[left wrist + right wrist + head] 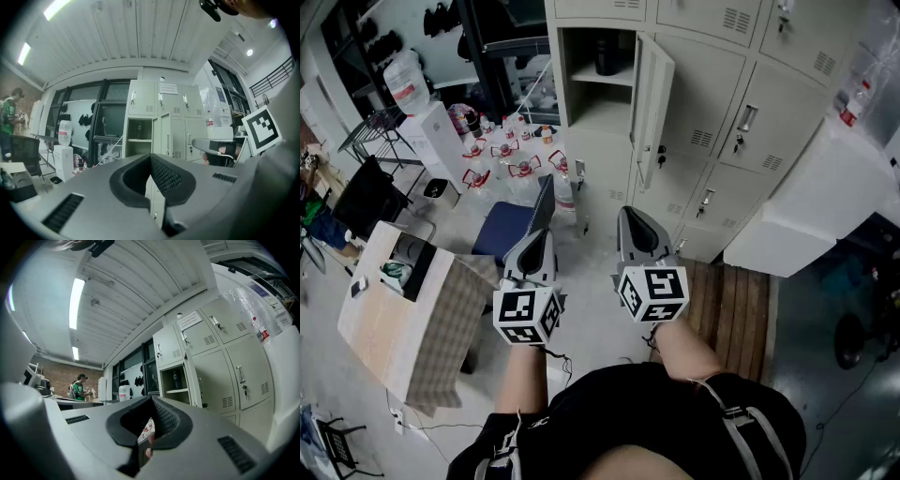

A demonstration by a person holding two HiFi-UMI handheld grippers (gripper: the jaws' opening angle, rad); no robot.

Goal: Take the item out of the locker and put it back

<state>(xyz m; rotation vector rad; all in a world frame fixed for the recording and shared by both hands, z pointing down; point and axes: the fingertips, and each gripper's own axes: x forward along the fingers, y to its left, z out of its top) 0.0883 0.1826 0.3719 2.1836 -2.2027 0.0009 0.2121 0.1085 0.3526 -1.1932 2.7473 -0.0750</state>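
An open locker compartment (pixel 598 89) stands in the grey locker bank, with its door (pixel 652 105) swung out to the right. A dark bottle-like item (pixel 607 56) stands on the shelf inside; it also shows as the dark item (pixel 175 379) in the right gripper view. My left gripper (pixel 540 242) and right gripper (pixel 635 223) are held side by side, well short of the lockers and pointing at them. Both are shut with nothing between the jaws. The left gripper view shows the open locker (pixel 139 136) straight ahead beyond the closed left gripper (pixel 151 160). The right gripper (pixel 152 401) is also closed in its own view.
A blue chair (pixel 511 230) stands just ahead on the left, beside a table with a checked cloth (pixel 412 319). Several water bottles (pixel 511 155) sit on the floor near the lockers. A white cabinet (pixel 816 206) and a wooden pallet (pixel 731 309) lie to the right. A person in green (pixel 77 386) stands far off.
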